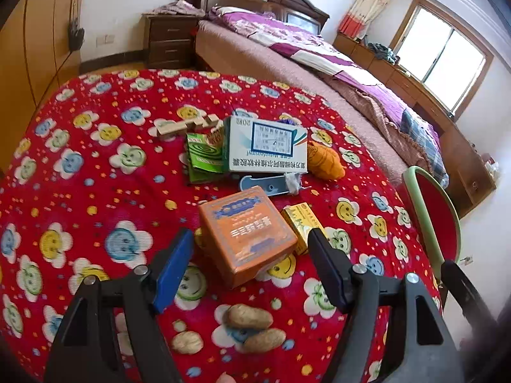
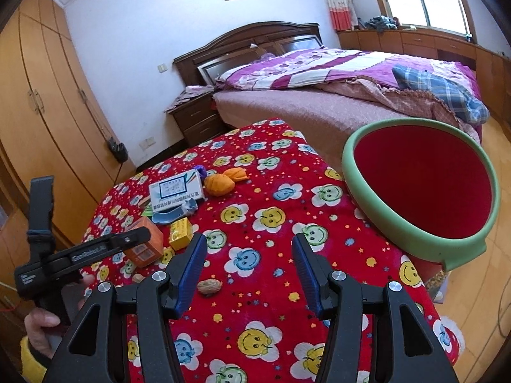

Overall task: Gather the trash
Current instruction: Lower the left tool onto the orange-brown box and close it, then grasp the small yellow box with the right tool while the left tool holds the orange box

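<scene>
Two tools over a worktop [image 1: 95, 166] draped in red smiley-flower cloth, both with jaws spread wide and gripping nothing. Ahead and right of the right tool [image 2: 249, 271]: red bin [image 2: 421, 185] with green rim, at the worktop's edge. Straight ahead of the left tool [image 1: 252, 265], between its fingertips and just beyond: orange box [image 1: 246, 233], tilted on the cloth. Farther ahead: white medicine box [image 1: 266, 146] leaning against green coil packet [image 1: 204, 156], wooden blocks [image 1: 188, 126] behind, orange cloth lump [image 1: 325, 161] to the right. Between white and orange boxes: blue plastic piece [image 1: 265, 183]. Touching the orange box's right side: small yellow box [image 1: 301, 223]. Below the left tool's jaws: peanuts [image 1: 252, 328] and a walnut [image 1: 187, 342].
</scene>
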`<action>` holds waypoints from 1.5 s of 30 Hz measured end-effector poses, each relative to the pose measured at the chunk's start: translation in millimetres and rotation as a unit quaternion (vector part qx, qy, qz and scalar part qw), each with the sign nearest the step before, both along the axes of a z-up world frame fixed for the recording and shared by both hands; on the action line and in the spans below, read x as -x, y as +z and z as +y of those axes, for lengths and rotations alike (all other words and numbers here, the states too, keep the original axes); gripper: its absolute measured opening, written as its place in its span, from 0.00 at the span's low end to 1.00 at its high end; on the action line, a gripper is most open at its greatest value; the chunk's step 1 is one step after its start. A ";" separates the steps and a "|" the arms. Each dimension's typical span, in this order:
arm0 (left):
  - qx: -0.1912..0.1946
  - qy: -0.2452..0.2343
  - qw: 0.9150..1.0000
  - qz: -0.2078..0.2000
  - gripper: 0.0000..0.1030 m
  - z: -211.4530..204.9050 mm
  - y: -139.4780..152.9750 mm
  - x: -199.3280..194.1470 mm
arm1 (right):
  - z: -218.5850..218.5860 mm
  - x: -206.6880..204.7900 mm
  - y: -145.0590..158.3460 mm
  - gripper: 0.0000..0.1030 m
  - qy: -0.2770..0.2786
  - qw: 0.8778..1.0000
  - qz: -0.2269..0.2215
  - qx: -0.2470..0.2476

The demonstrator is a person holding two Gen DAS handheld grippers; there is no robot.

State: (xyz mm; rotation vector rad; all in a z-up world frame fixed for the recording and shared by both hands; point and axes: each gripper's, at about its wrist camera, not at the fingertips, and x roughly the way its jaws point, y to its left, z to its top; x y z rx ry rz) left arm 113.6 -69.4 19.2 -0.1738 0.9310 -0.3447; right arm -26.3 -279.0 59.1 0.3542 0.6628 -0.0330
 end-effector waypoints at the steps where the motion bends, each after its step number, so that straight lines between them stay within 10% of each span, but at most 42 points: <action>1: -0.003 0.003 1.000 0.003 0.71 -2.2 -2.6 -2.2 | -0.6 -0.4 -0.9 0.55 -0.001 1.000 0.001 -0.001; 10: -0.014 0.024 0.999 0.025 0.44 2.9 -14.8 -12.5 | -3.5 -9.8 -4.3 0.55 -0.001 1.000 0.010 0.003; 23: -0.046 0.048 0.997 -0.040 0.44 54.9 22.8 -18.0 | 41.7 -49.4 -6.4 0.55 0.035 0.998 0.034 0.026; 45: -0.043 0.042 0.997 -0.040 0.44 73.3 -4.8 -38.7 | 105.4 -113.8 -51.1 0.46 0.085 0.990 0.092 0.059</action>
